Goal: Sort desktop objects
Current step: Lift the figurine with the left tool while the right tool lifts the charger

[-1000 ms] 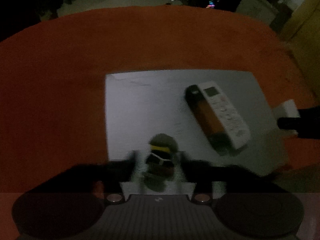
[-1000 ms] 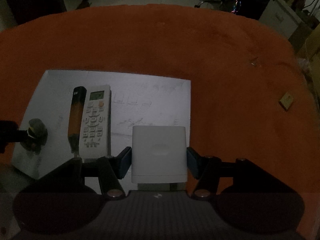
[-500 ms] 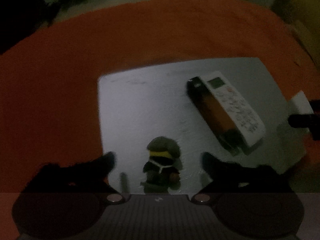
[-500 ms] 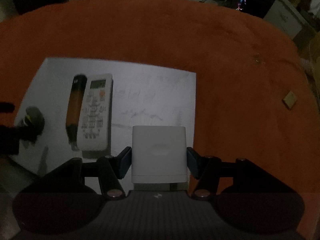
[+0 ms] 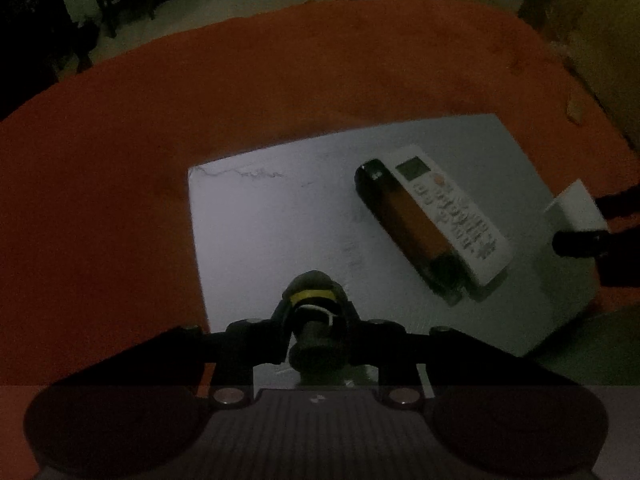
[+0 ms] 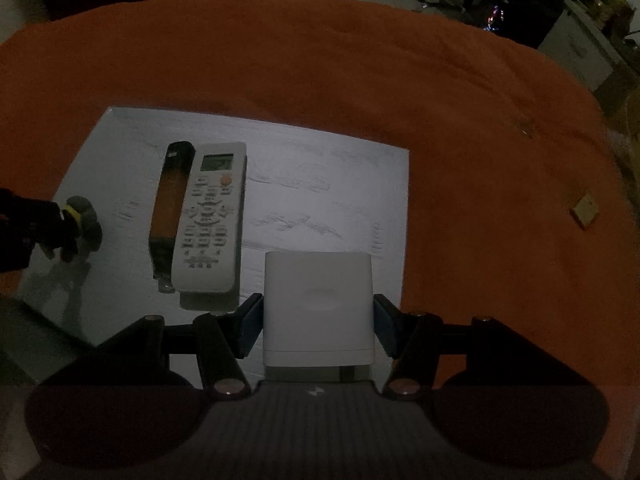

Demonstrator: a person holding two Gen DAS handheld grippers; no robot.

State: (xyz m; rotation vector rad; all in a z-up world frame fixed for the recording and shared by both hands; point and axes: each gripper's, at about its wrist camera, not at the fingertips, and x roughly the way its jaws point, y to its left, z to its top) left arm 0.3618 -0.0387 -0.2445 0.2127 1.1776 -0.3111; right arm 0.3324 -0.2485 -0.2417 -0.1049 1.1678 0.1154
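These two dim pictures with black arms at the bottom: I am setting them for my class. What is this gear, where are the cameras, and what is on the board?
A person holds a two-finger gripper in each hand; a camera on each looks along its fingers. The left gripper has just been closing and now pinches a small figurine. The right gripper clamps a white box. A remote control and a black-and-orange device lie side by side on the white board, over an orange cloth.
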